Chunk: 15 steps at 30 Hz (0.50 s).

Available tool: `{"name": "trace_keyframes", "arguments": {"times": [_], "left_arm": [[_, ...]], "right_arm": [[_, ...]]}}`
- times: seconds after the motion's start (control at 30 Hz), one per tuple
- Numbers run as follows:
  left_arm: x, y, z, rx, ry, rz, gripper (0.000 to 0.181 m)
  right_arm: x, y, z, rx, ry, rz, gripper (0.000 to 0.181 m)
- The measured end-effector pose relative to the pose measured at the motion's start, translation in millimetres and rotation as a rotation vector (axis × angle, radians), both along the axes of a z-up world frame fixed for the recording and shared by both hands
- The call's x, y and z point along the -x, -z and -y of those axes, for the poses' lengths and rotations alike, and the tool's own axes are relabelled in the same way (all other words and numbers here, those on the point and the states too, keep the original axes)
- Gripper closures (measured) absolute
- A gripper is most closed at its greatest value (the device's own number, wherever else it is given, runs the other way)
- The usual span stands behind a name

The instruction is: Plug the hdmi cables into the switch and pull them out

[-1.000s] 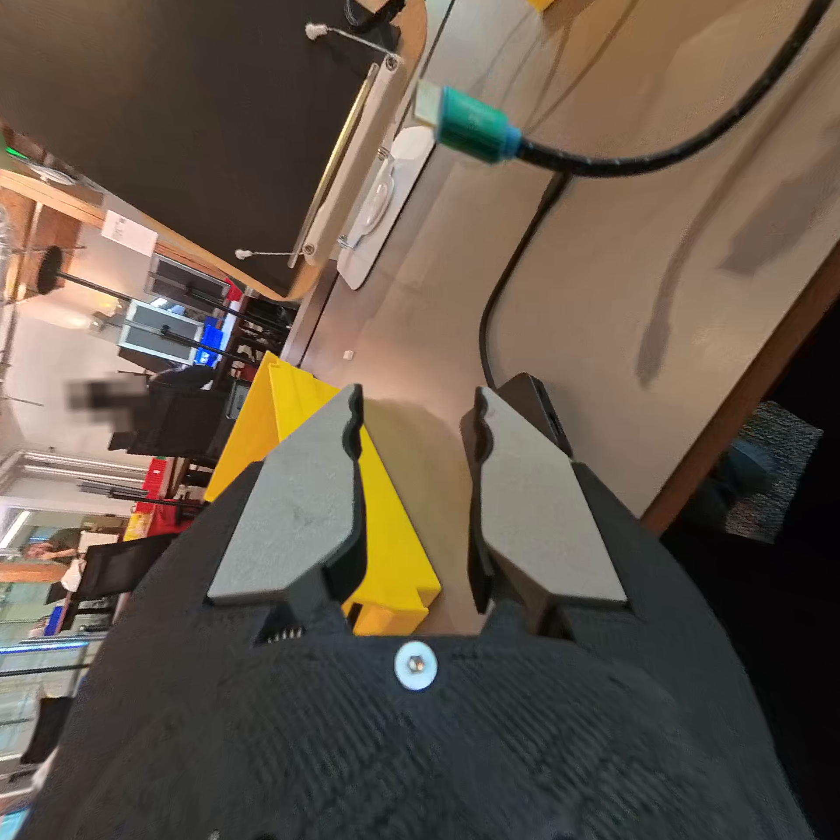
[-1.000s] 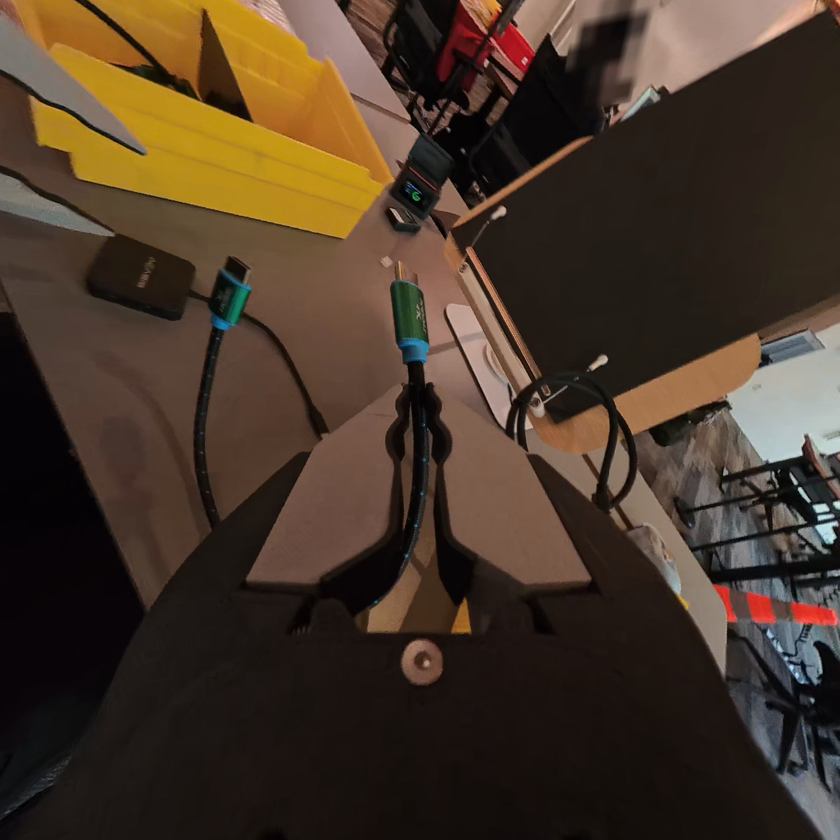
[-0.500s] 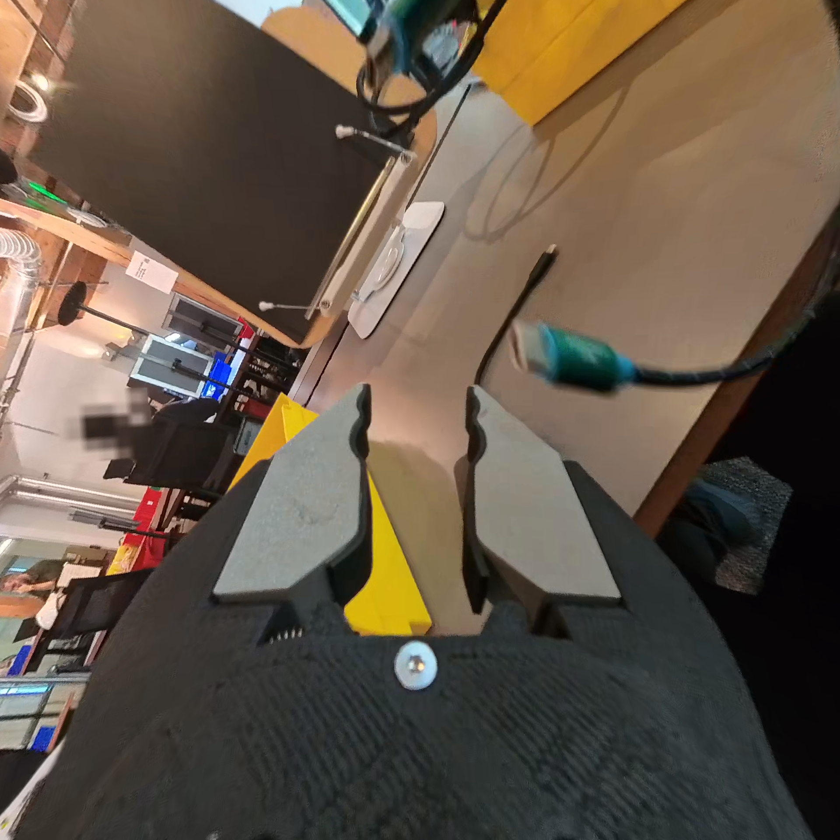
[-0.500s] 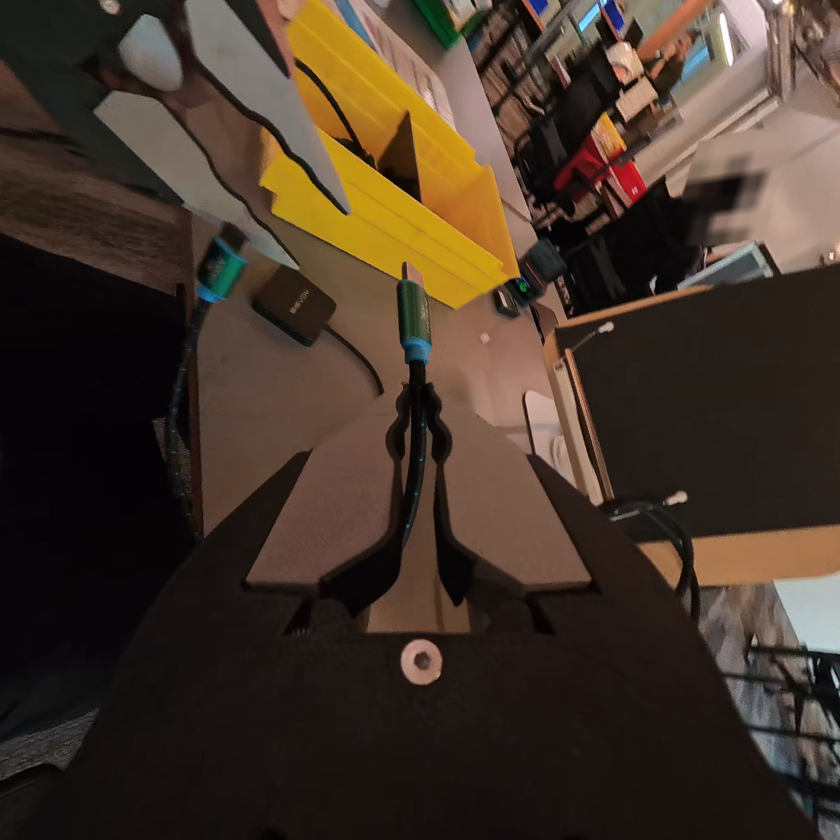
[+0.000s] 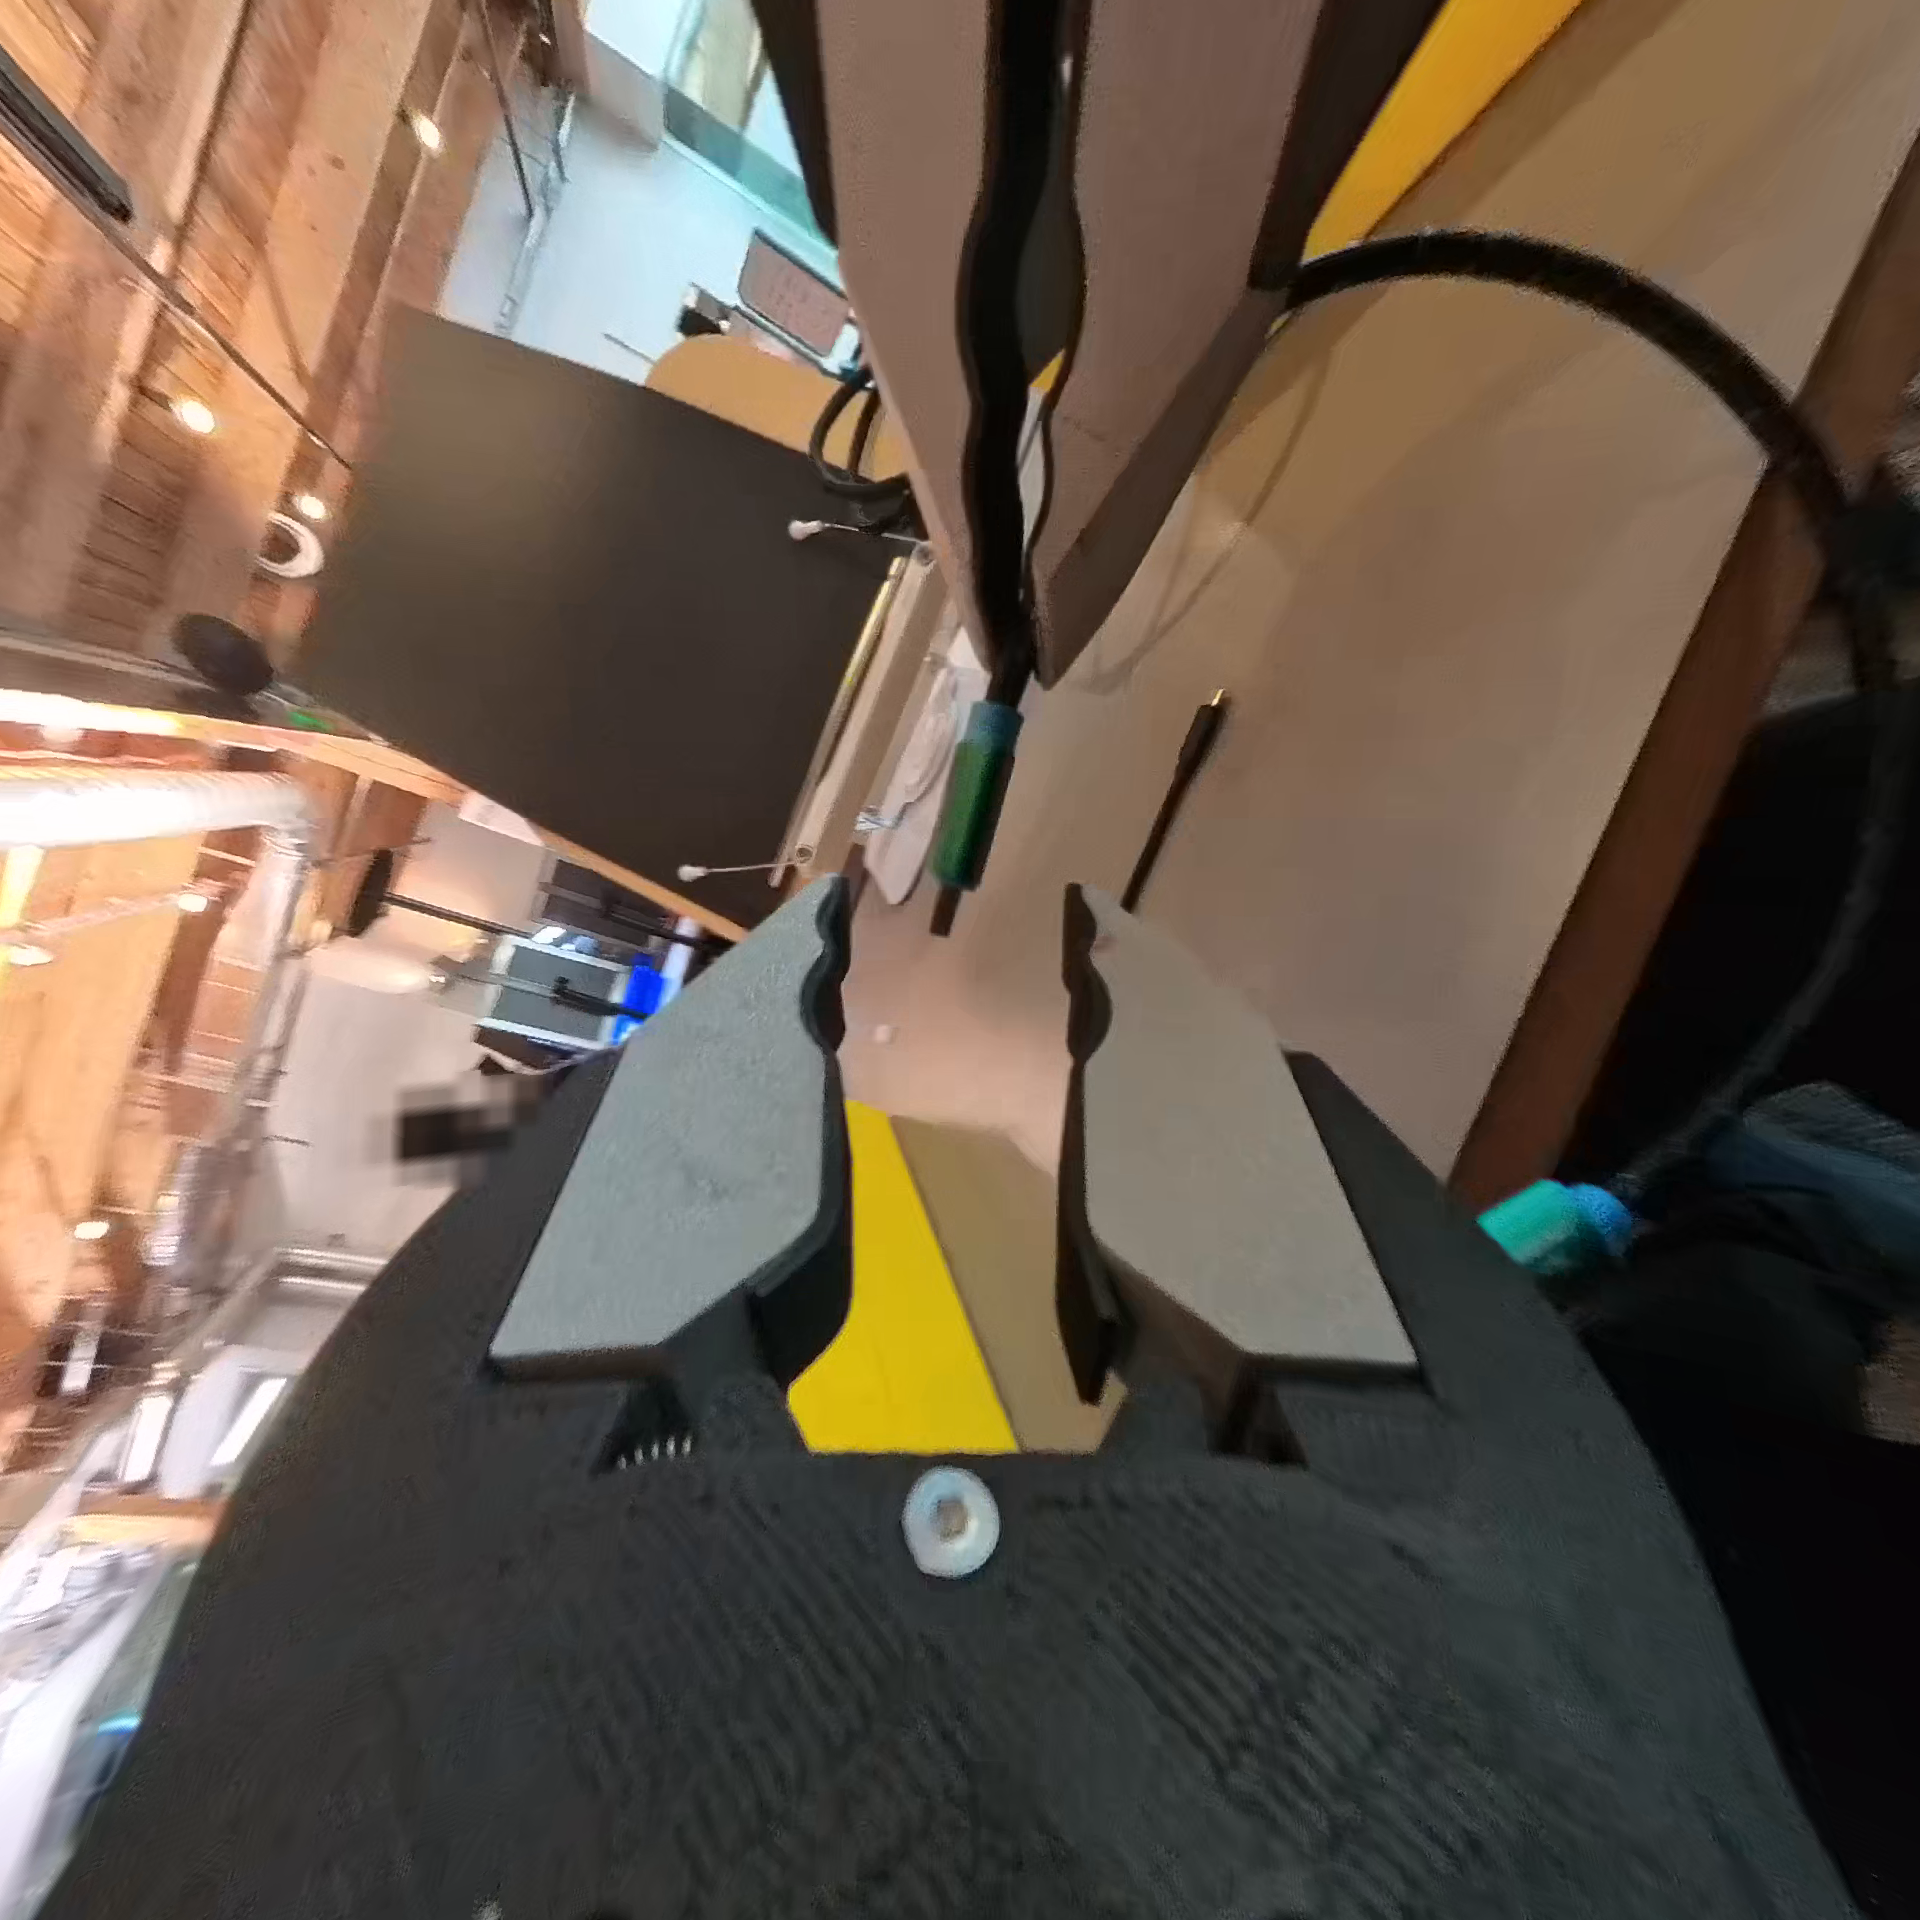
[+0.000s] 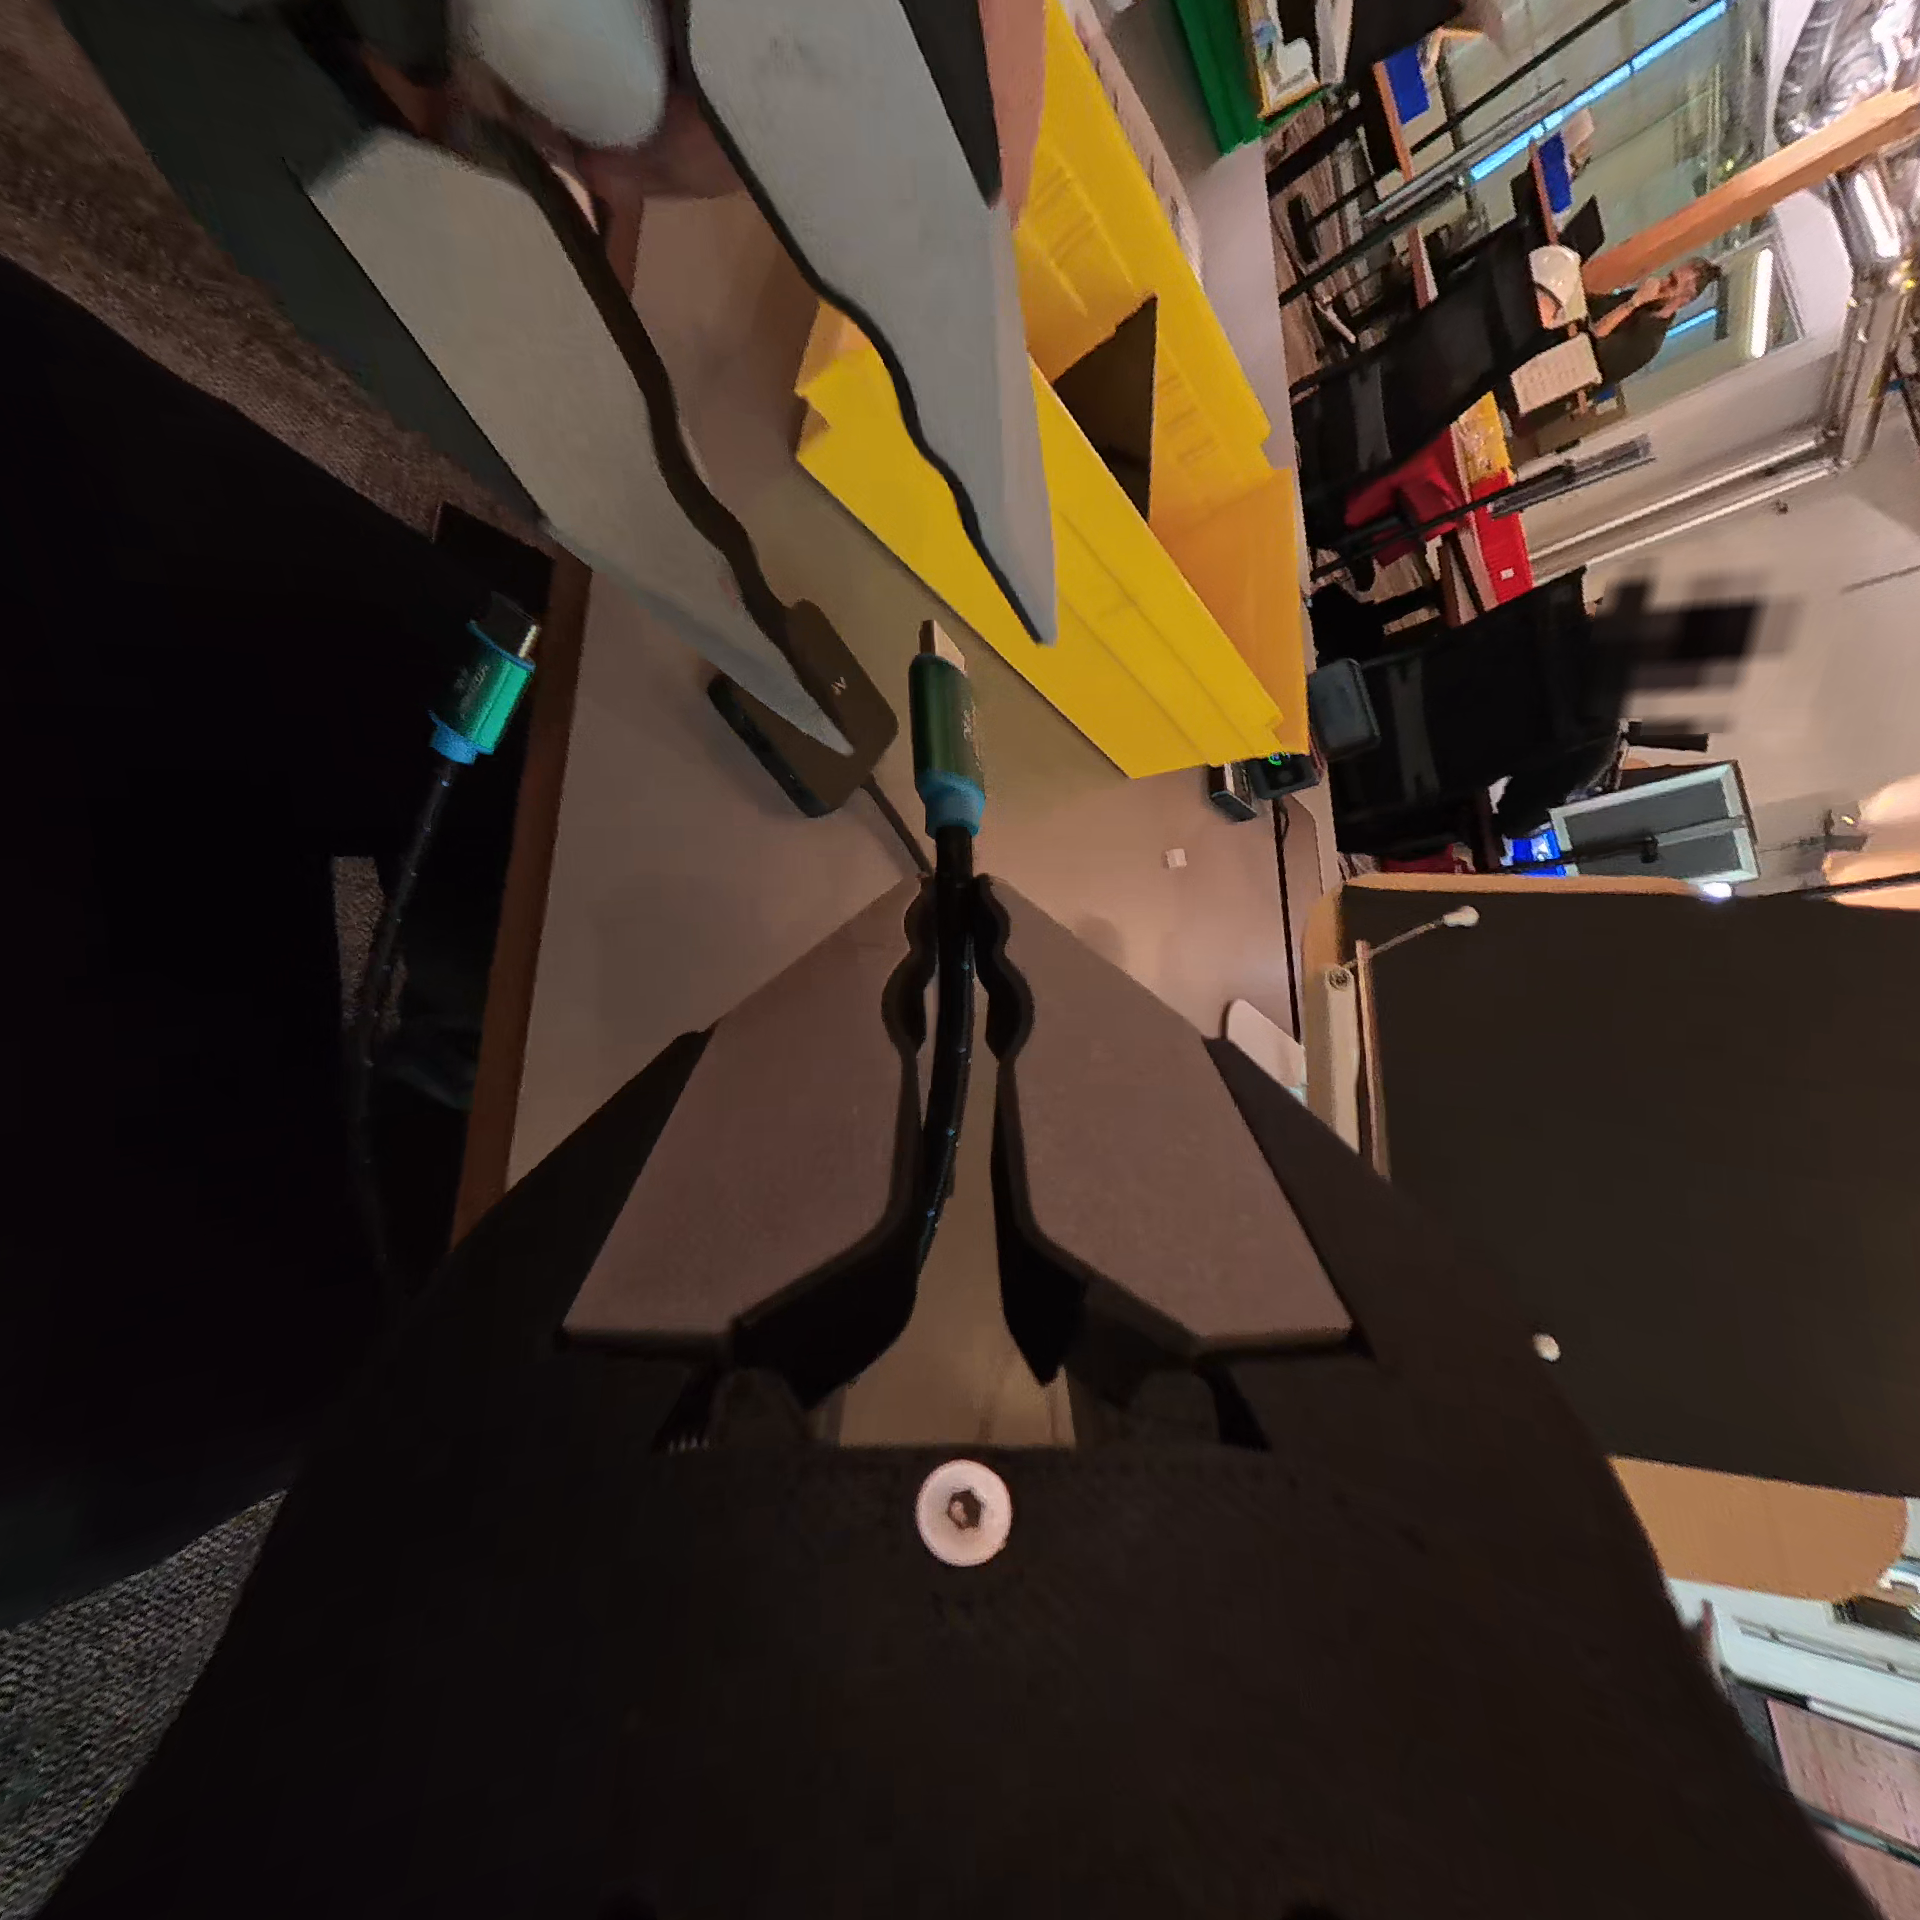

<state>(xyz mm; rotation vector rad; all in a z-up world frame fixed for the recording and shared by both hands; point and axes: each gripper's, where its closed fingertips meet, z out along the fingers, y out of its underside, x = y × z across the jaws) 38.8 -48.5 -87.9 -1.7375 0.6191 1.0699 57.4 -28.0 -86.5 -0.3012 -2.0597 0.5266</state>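
Note:
My right gripper [image 6: 951,896] is shut on a black braided HDMI cable just behind its green plug [image 6: 943,727], which sticks out in front of the tips. The plug points at the black switch [image 6: 831,727] on the tan table [image 6: 665,894]. The left gripper's fingers [image 6: 644,447] partly cover the switch from above. My left gripper [image 5: 951,930] is open and empty above the table. The held plug also shows in the left wrist view [image 5: 971,800], just ahead of those tips. A second teal plug [image 6: 486,686] hangs beyond the table's edge; it also shows in the left wrist view [image 5: 1548,1226].
A yellow bin [image 6: 1174,582] stands right behind the switch. A large black panel [image 6: 1662,1143] stands along the table's far side. A thin black cable with a small plug [image 5: 1179,790] lies on the table. The table's wooden edge [image 5: 1621,831] is close by. My two grippers' fingertips are within a few centimetres of each other.
My right gripper has carried its plug up close to the switch and the left gripper. The second plug has slid from the tabletop to beyond the table's edge. The left gripper has stayed open.

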Motion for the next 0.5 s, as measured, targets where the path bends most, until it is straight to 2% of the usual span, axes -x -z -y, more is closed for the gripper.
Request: {"name": "trace_keyframes", "arguments": {"times": [0.07,0.13,0.2,0.3,0.4,0.5], "left_arm": [[1,1,-2,0.002,-0.014,-0.087,0.147],[-1,1,-3,0.002,-0.009,-0.158,0.17],[1,1,-4,0.005,-0.016,-0.206,0.171],[5,-3,-5,-0.018,-0.023,-0.145,0.172],[22,-18,3,-0.077,-0.077,-0.146,0.172],[32,-34,11,-0.147,-0.094,-0.113,0.173]], "right_arm": [[-3,1,7,0.0,-0.026,0.012,0.178],[-5,1,11,0.001,-0.031,0.017,0.178],[-4,1,9,0.013,-0.012,0.023,0.177],[-1,-7,6,0.093,0.029,0.028,0.176],[-7,-39,0,0.231,0.067,-0.022,0.177],[-30,-69,19,0.478,-0.045,0.028,0.171]]}}
